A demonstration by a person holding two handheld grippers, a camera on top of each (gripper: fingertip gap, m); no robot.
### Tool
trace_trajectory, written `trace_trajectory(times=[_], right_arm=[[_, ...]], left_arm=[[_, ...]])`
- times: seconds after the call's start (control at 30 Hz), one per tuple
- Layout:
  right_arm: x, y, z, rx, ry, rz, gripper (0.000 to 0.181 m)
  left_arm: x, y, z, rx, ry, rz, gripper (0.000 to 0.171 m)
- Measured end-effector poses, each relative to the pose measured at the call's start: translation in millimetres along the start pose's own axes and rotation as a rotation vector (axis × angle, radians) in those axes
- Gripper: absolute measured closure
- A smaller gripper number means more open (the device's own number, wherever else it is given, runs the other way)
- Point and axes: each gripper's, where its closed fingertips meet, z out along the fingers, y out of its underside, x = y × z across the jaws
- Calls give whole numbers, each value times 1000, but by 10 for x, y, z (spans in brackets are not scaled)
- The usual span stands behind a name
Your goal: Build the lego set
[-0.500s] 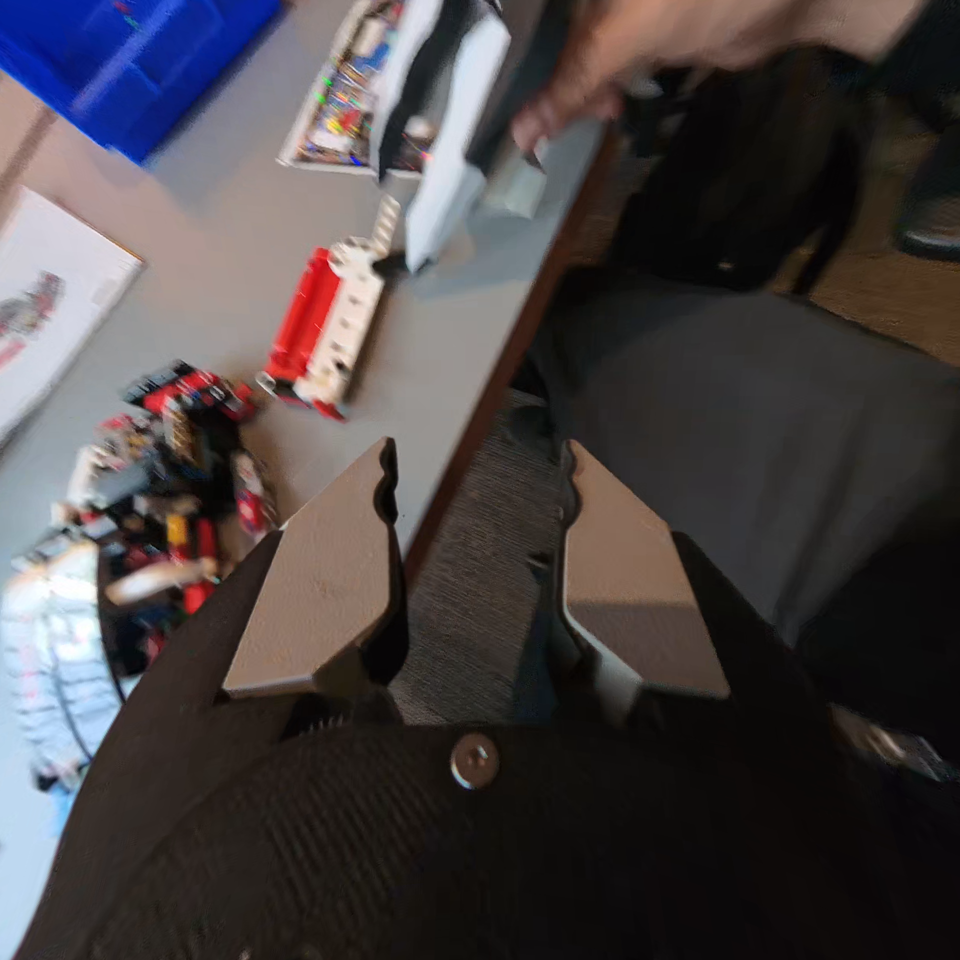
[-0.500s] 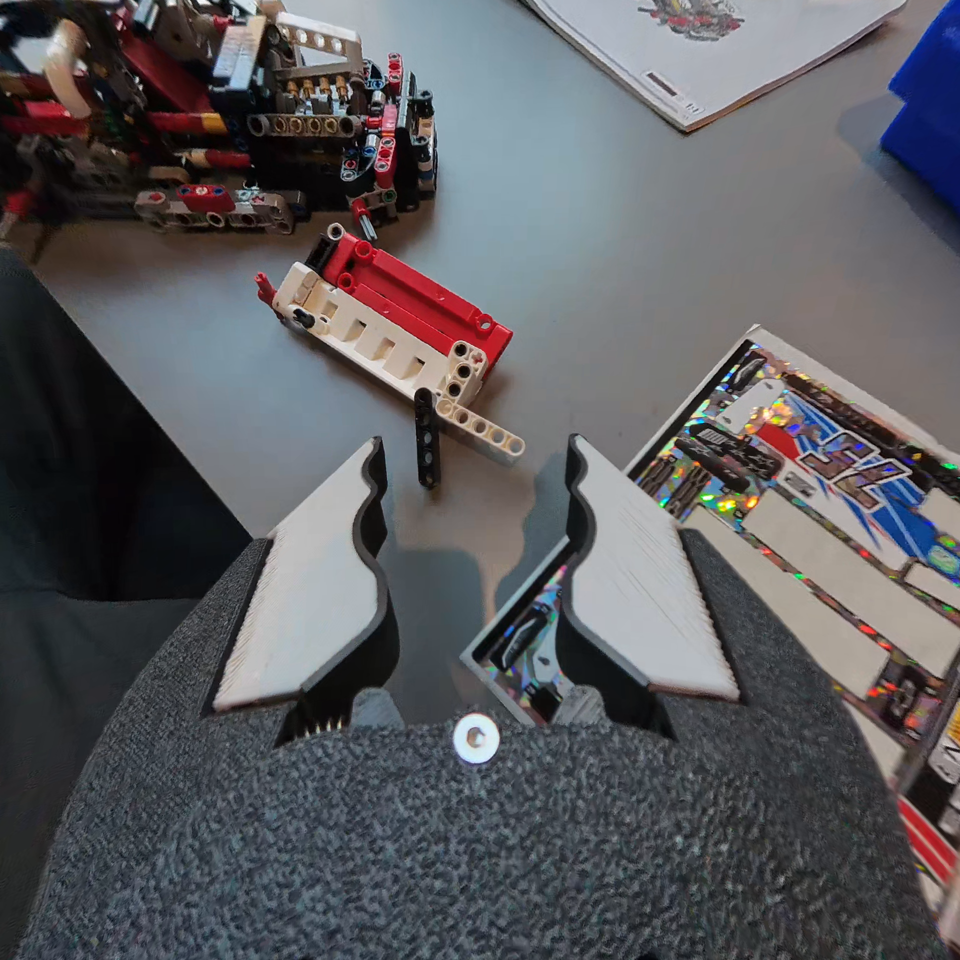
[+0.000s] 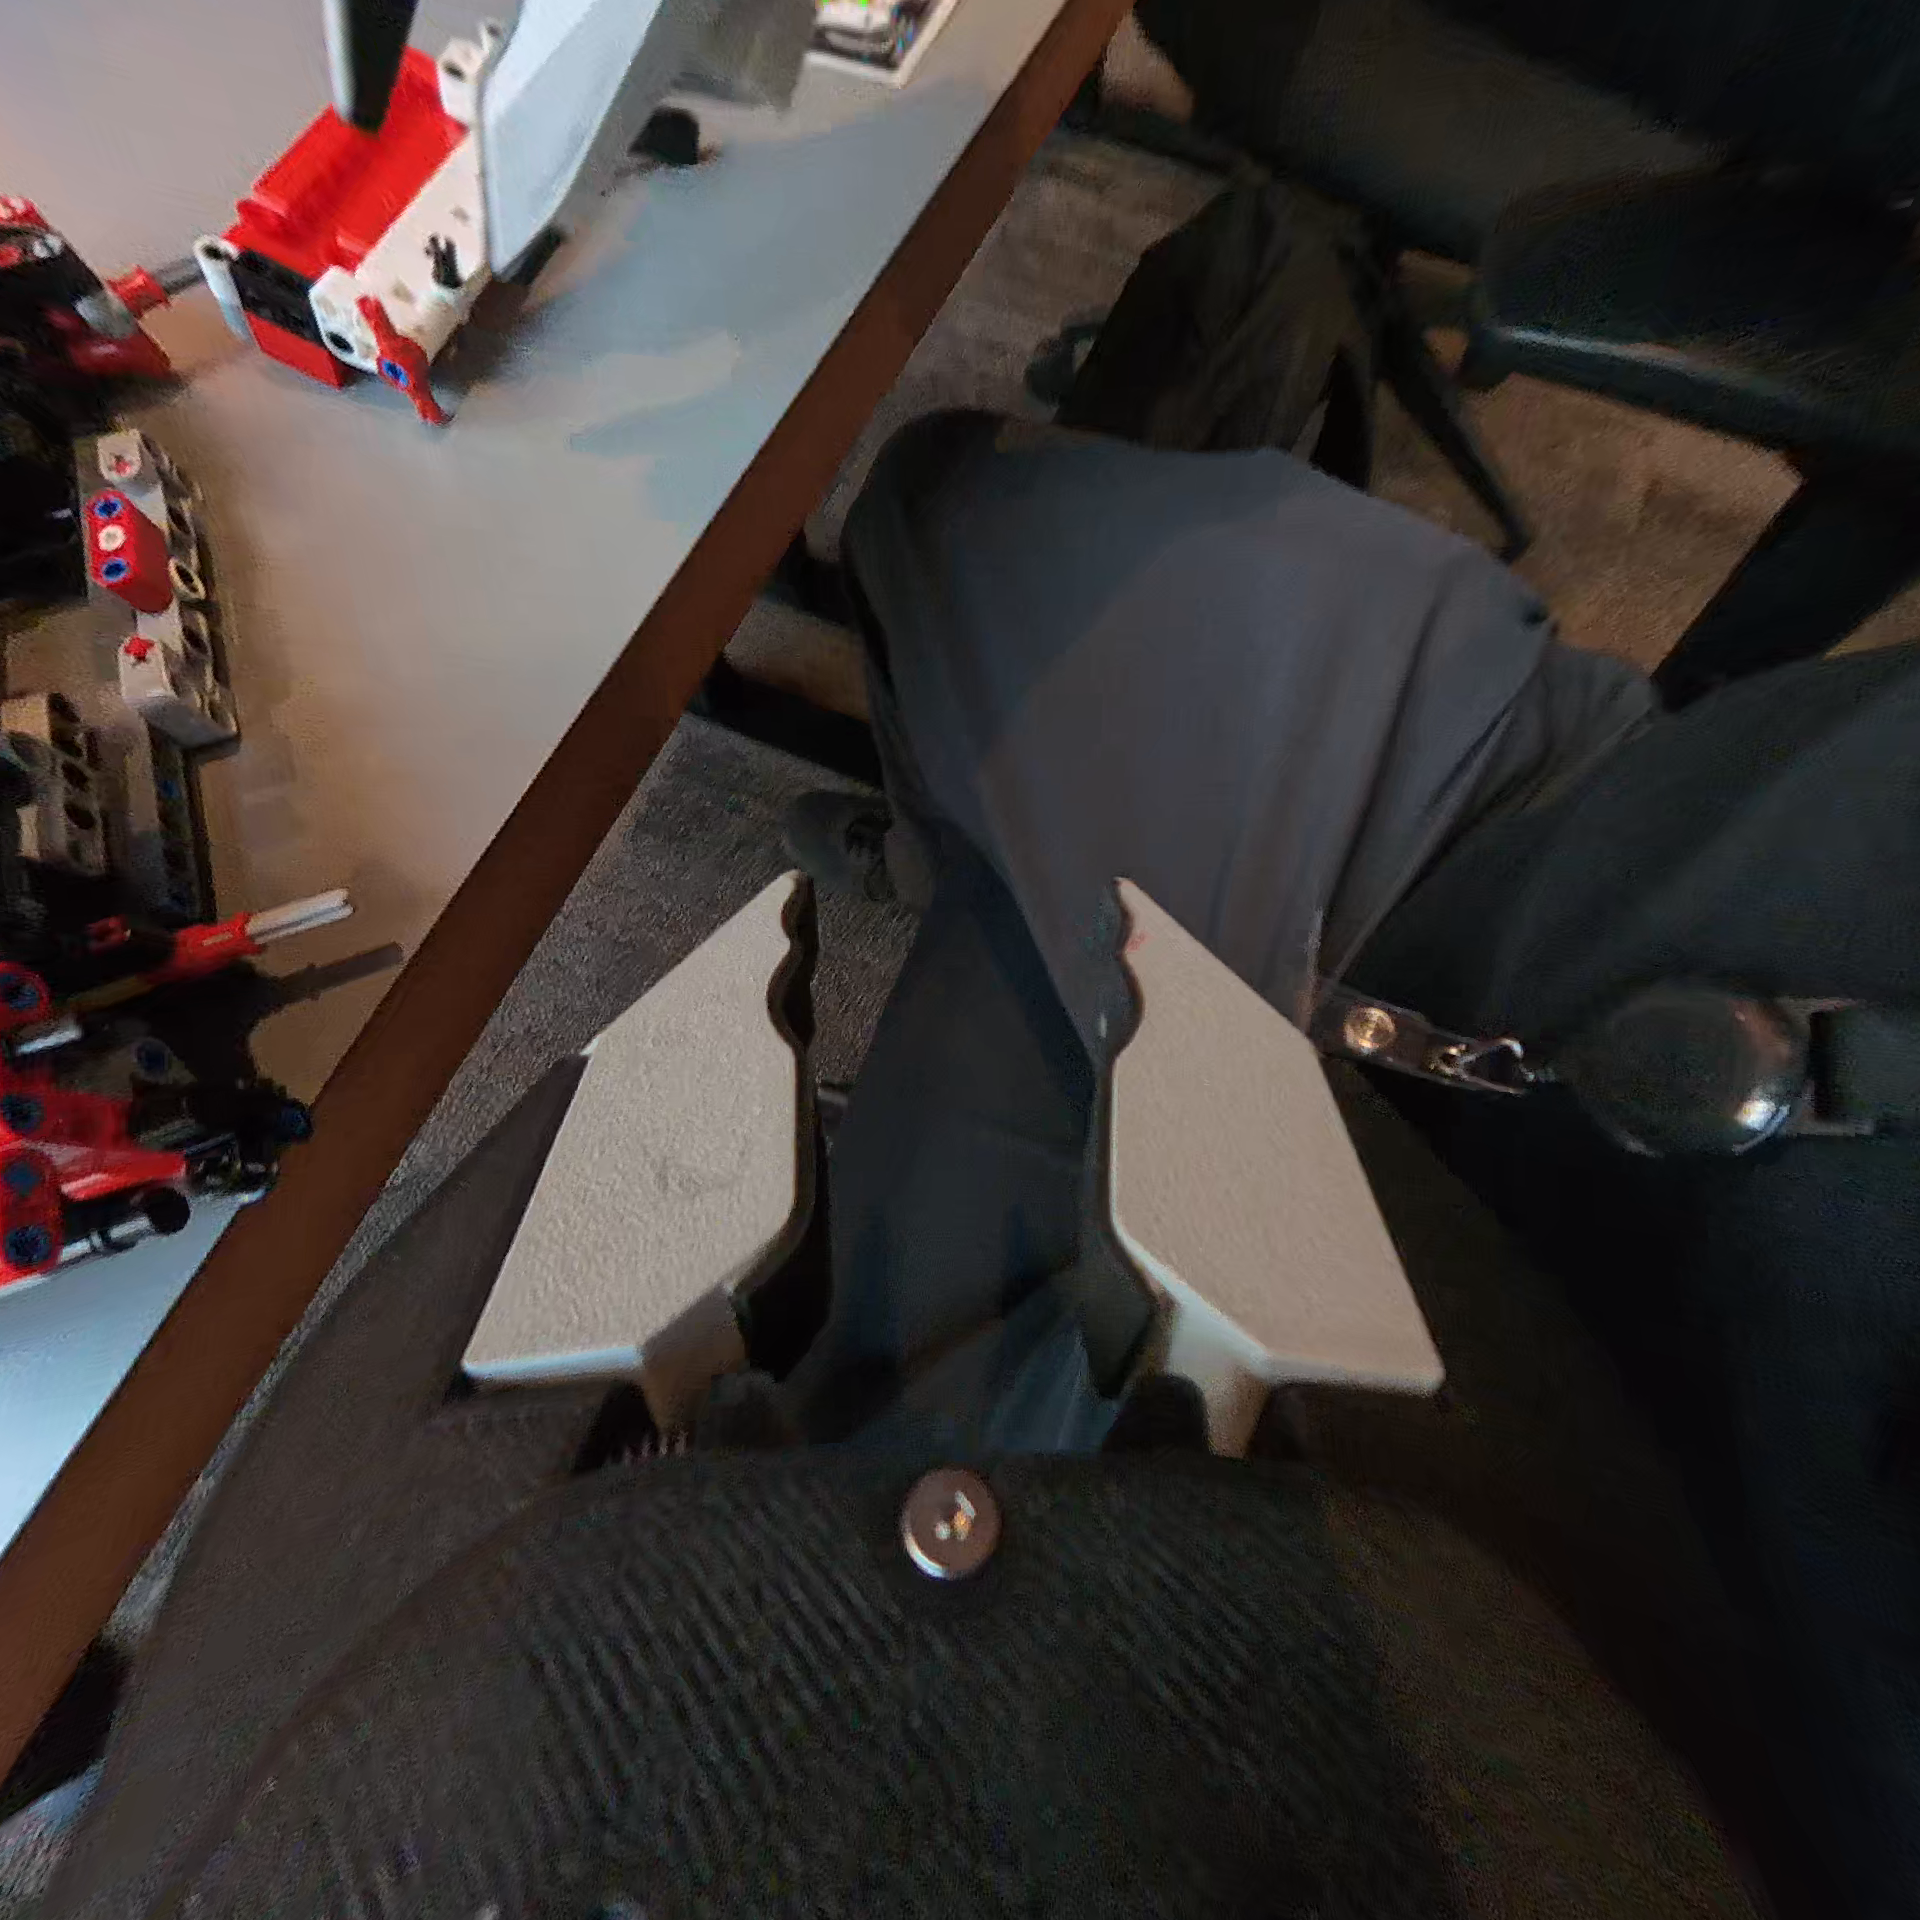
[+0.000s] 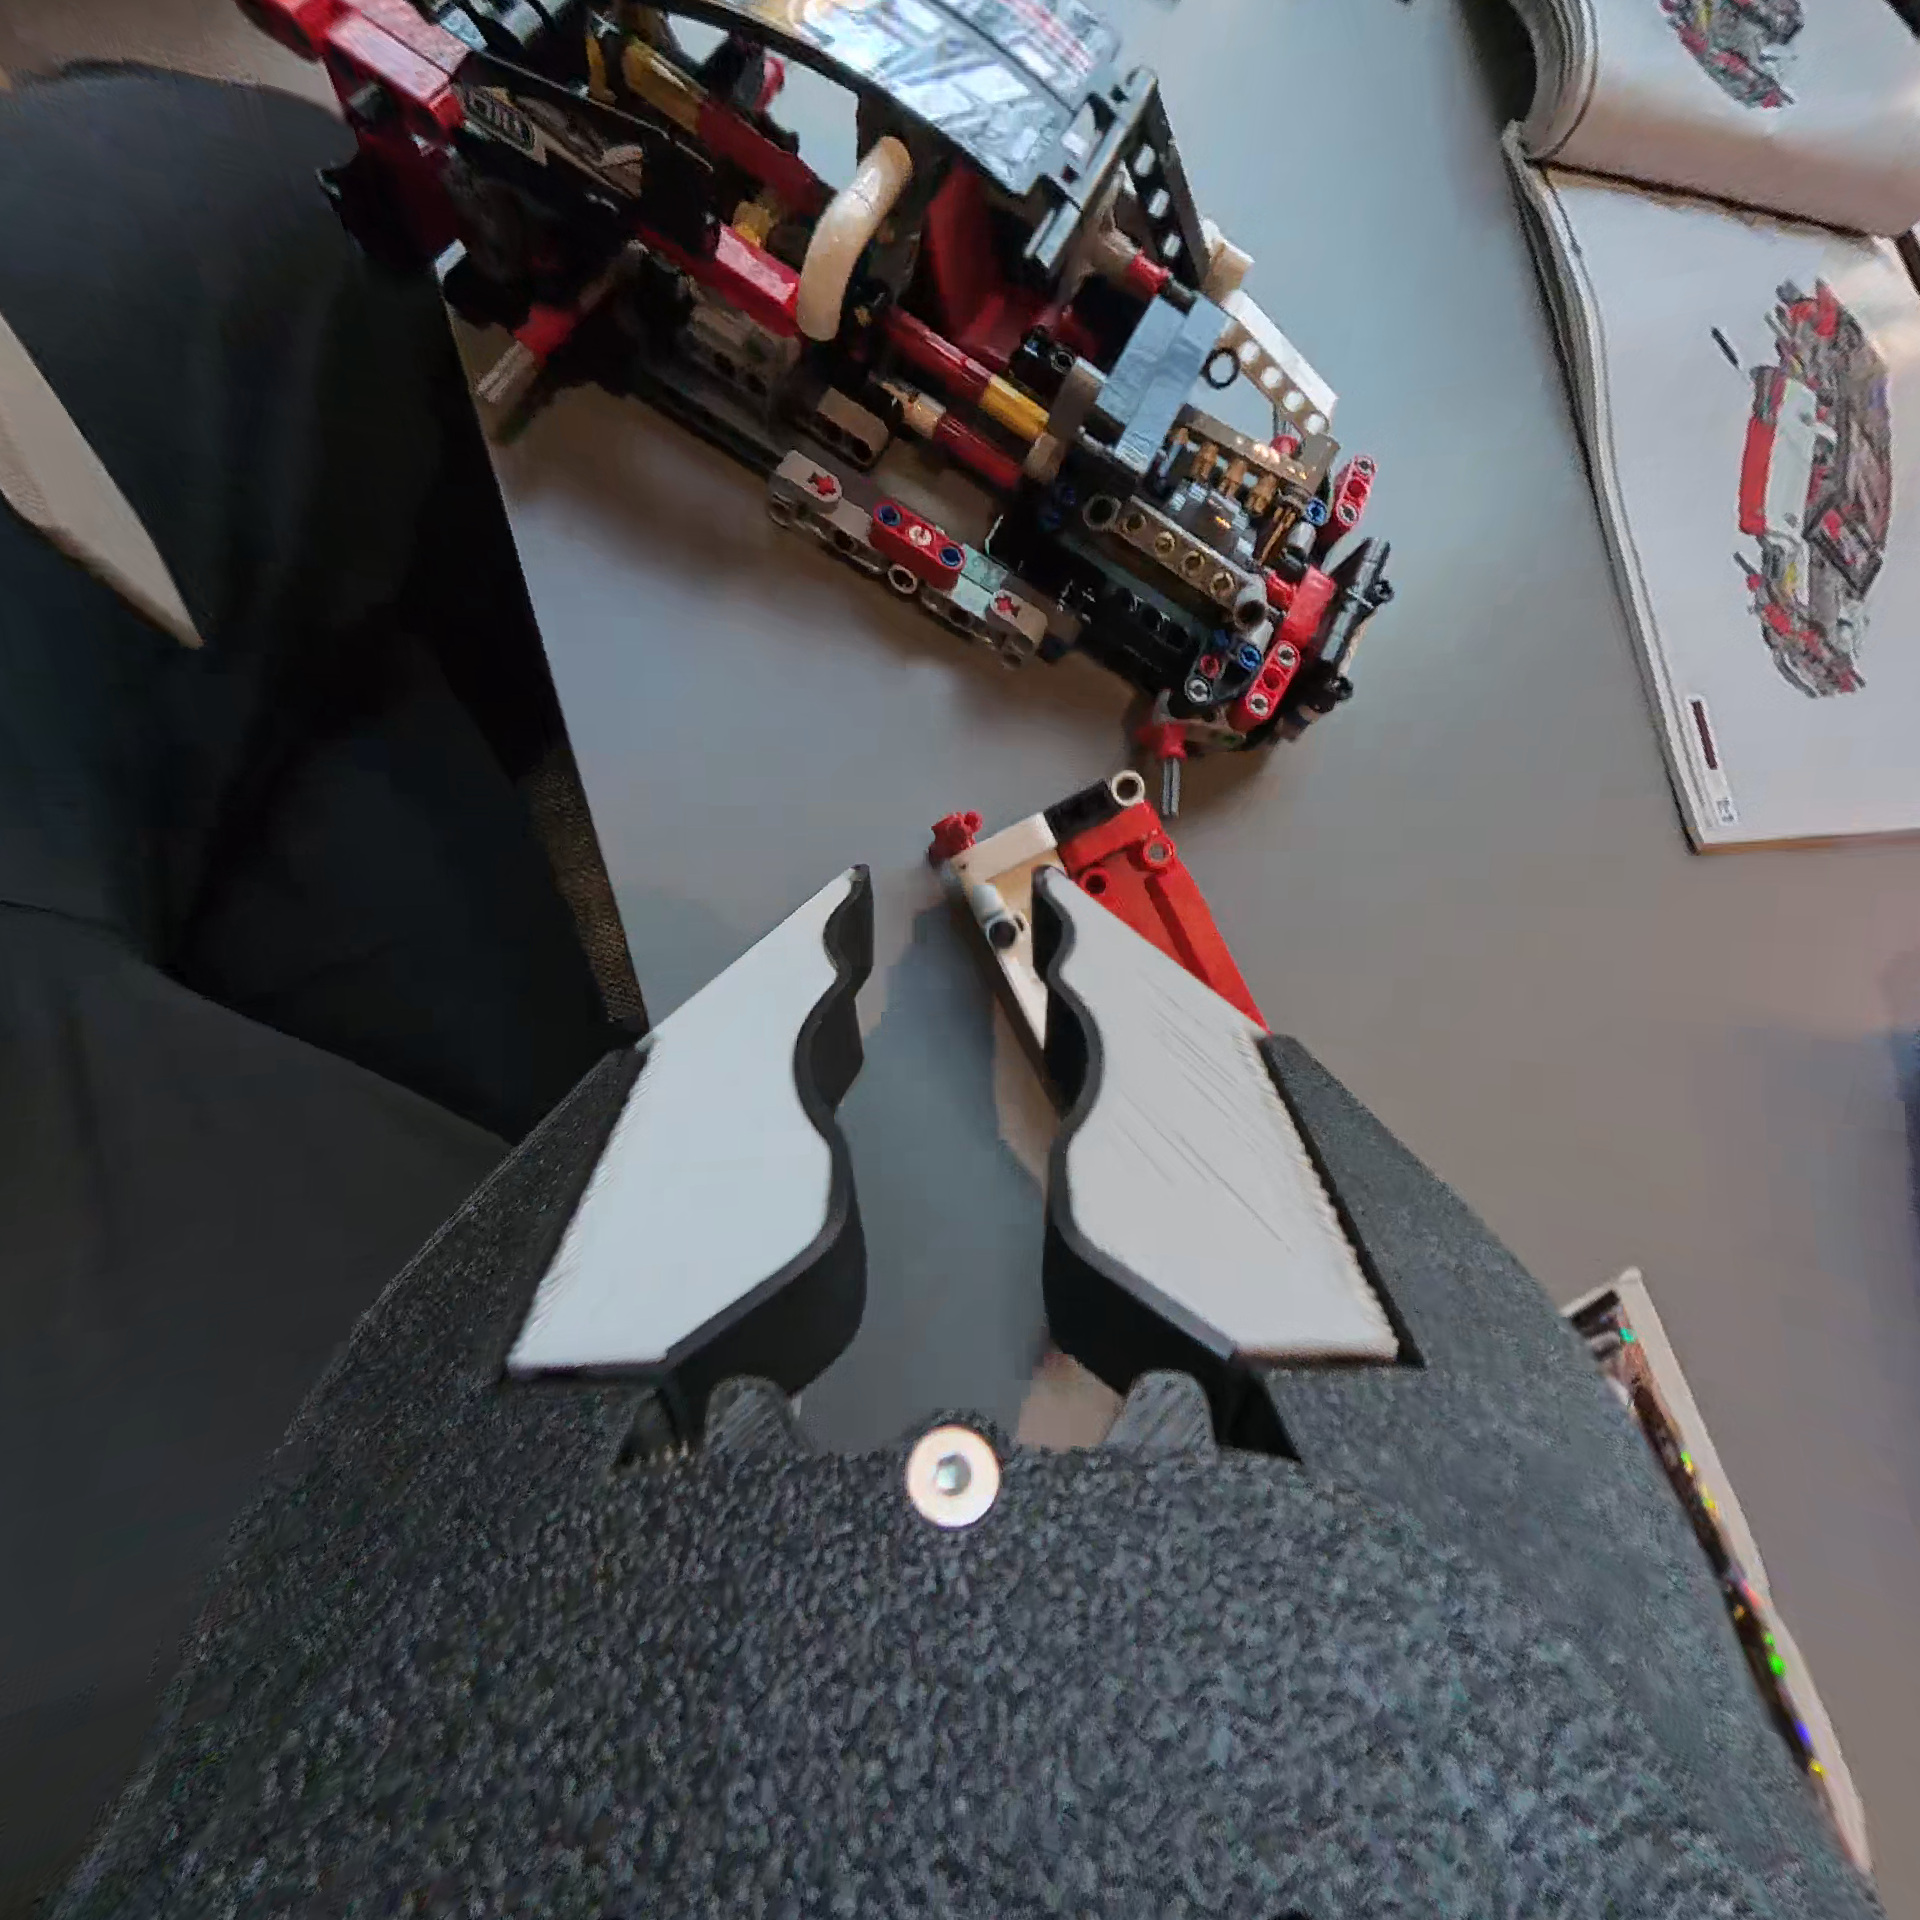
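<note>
Right wrist view: grey tabletop (image 4: 1455,1039); half-built red and black car (image 4: 935,343), along the near edge toward the far-left corner; open instruction booklet (image 4: 1766,499), far right; red and white panel (image 4: 1117,883), lying flat, long axis running away from the tongs, partly under the right finger. Right tongs (image 4: 954,899): wide, empty, nearer. Left tongs (image 3: 961,904): wide, empty, off the table's edge over a lap.

No legible writing; instruction booklet (image 4: 1766,499) print too small.
</note>
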Motion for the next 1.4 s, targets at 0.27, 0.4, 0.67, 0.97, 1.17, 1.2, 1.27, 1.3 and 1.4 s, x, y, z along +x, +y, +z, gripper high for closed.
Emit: trace_trajectory(times=[0.27,0.4,0.67,0.97,1.17,1.2,1.27,1.3,1.4], right_arm=[[-3,6,145,-49,-162,-75,150],[54,-53,271,-69,-154,-155,164],[-122,13,100,26,-177,-183,178],[-293,276,-170,105,-191,-154,171],[-253,310,-348,197,-204,-95,176],[-248,317,-362,205,-210,-90,176],[-227,340,-361,199,-209,-100,176],[-212,346,-352,190,-202,-118,176],[-233,304,-333,171,-215,-192,174]], left_arm=[[-36,-288,239,17,-52,88,119],[-135,-501,406,31,-76,66,120],[-439,-591,578,25,-193,9,116],[-767,-774,856,-32,-287,44,107],[-839,-865,996,-72,-308,73,106],[-866,-875,1001,-77,-314,79,106],[-915,-883,1006,-93,-319,81,106],[-921,-889,1014,-95,-314,85,106],[-875,-897,1056,-83,-267,78,114]])
